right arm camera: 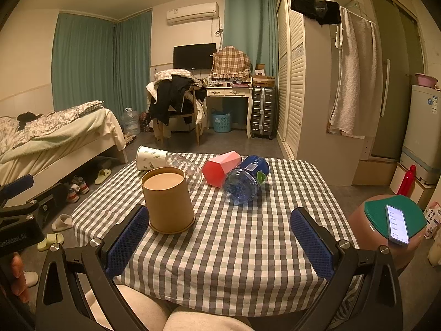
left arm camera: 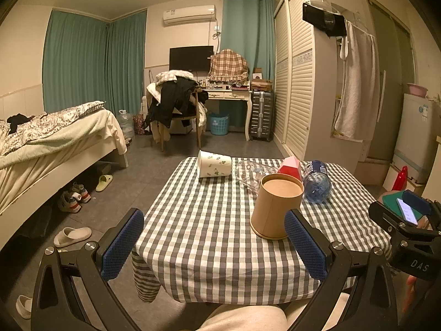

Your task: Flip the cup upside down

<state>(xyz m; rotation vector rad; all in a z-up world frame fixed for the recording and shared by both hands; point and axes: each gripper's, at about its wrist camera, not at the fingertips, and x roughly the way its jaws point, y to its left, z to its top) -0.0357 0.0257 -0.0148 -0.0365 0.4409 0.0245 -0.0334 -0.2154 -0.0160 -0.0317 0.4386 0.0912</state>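
Observation:
A brown paper cup point(left arm camera: 277, 207) stands upside down on the checked tablecloth point(left arm camera: 209, 220), wide rim down and base up. It also shows in the right wrist view point(right arm camera: 168, 200). My left gripper point(left arm camera: 213, 245) is open and empty, held back over the table's near edge, its right finger beside the cup. My right gripper point(right arm camera: 220, 242) is open and empty, its left finger close to the cup's rim.
A white printed paper cup point(left arm camera: 214, 164) lies on its side at the far edge. A clear glass point(right arm camera: 187, 169), a red-pink box point(right arm camera: 220, 168) and a blue water bottle point(right arm camera: 245, 179) lie behind the brown cup. A stool with a phone point(right arm camera: 397, 223) stands to the right.

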